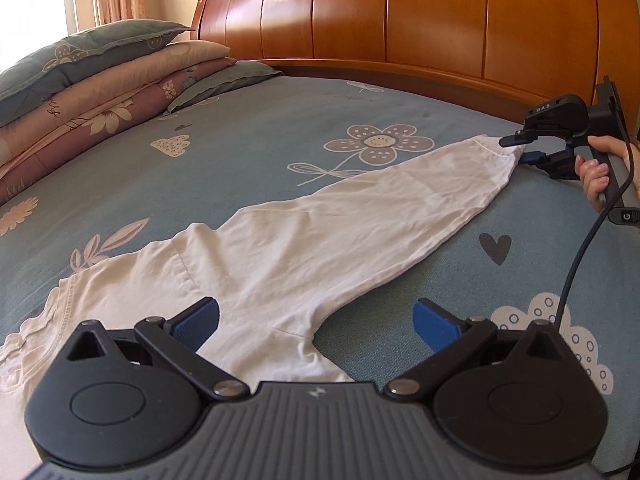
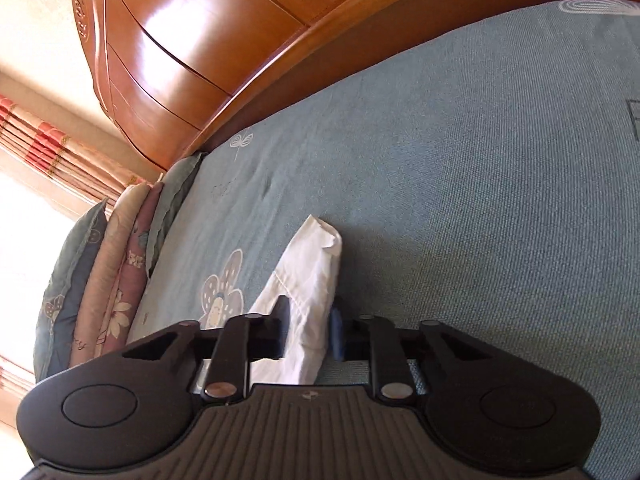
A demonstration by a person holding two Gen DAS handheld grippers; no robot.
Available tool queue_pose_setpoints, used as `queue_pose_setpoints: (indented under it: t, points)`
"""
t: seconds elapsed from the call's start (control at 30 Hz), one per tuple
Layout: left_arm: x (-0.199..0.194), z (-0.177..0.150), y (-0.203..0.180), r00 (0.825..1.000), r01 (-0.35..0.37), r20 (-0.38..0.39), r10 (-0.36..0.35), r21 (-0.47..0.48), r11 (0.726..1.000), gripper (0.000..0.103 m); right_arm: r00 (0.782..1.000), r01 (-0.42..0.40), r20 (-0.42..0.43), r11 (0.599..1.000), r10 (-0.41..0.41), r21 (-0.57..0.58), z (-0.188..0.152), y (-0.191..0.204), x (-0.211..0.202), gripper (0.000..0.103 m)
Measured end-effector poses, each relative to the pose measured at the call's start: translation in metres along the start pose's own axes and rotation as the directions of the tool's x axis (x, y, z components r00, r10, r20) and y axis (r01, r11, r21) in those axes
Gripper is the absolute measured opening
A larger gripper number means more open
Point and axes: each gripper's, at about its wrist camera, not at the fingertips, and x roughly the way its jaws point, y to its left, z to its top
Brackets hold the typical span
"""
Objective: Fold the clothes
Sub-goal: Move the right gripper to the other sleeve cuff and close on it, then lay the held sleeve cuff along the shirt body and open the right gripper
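From my left wrist camera, my left hand-held gripper hangs with its blue pads wide apart over the body of the white shirt, gripping nothing. The shirt lies flat on the blue flowered bed; its long sleeve runs diagonally up and right to my right hand-held gripper, which pinches the cuff. Pillows are stacked at far left.

From my right wrist camera, my right hand-held gripper is clamped on the sleeve cuff, whose end points away toward the wooden headboard.
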Motion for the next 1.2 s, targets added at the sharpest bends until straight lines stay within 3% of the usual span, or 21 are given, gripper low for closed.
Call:
queue_pose_setpoints:
  t: [0.23, 0.5, 0.57, 0.63, 0.7, 0.8, 0.9, 1.0, 1.13, 1.2]
  points:
    - [-0.003, 0.002, 0.000, 1.000, 0.012, 0.002, -0.012, -0.029, 1.000, 0.102, 0.999, 0.038, 0.007, 0.999, -0.038, -0.018, 0.001, 0.010, -0.022, 0.008]
    - [-0.003, 0.000, -0.001, 0.999, 0.034, -0.003, -0.034, -0.023, 0.999, 0.102, 0.986, 0.167, -0.002, 0.985, -0.167, -0.031, 0.001, 0.011, -0.024, 0.011]
    - [-0.001, 0.004, 0.001, 0.999, 0.038, 0.000, -0.038, -0.031, 0.999, 0.102, 0.980, 0.197, 0.041, 0.980, -0.196, -0.003, 0.002, 0.010, -0.030, 0.017]
    - [0.005, 0.013, 0.008, 0.999, 0.035, 0.024, -0.034, -0.056, 0.998, 0.102, 0.957, 0.254, 0.151, 0.967, -0.249, -0.017, 0.001, 0.016, -0.043, 0.026]
    - [0.016, 0.024, 0.018, 0.998, 0.051, 0.032, -0.048, -0.103, 0.993, 0.102, 0.954, 0.224, 0.214, 0.973, -0.209, -0.050, -0.002, 0.023, -0.052, 0.028]
    - [0.051, 0.042, 0.042, 0.995, 0.100, 0.018, -0.098, -0.232, 0.968, 0.102, 0.961, 0.149, 0.251, 0.982, -0.116, -0.116, -0.007, 0.034, -0.060, 0.033]
    - [0.089, 0.048, 0.069, 0.990, 0.129, -0.007, -0.141, -0.356, 0.925, 0.102, 0.978, 0.103, 0.201, 0.971, -0.058, -0.218, -0.016, 0.051, -0.049, 0.035]
    - [0.115, 0.050, 0.095, 0.993, 0.096, -0.015, -0.116, -0.461, 0.882, 0.102, 0.989, 0.064, 0.146, 0.957, -0.023, -0.282, -0.022, 0.065, -0.039, 0.036]
    - [0.118, 0.059, 0.118, 0.995, 0.088, 0.017, -0.095, -0.563, 0.822, 0.102, 0.996, 0.017, 0.085, 0.942, 0.012, -0.335, -0.030, 0.082, -0.033, 0.046]
    - [0.108, 0.061, 0.116, 0.986, 0.161, 0.055, -0.159, -0.577, 0.801, 0.102, 0.999, -0.019, 0.022, 0.934, 0.029, -0.356, -0.034, 0.087, -0.032, 0.054]
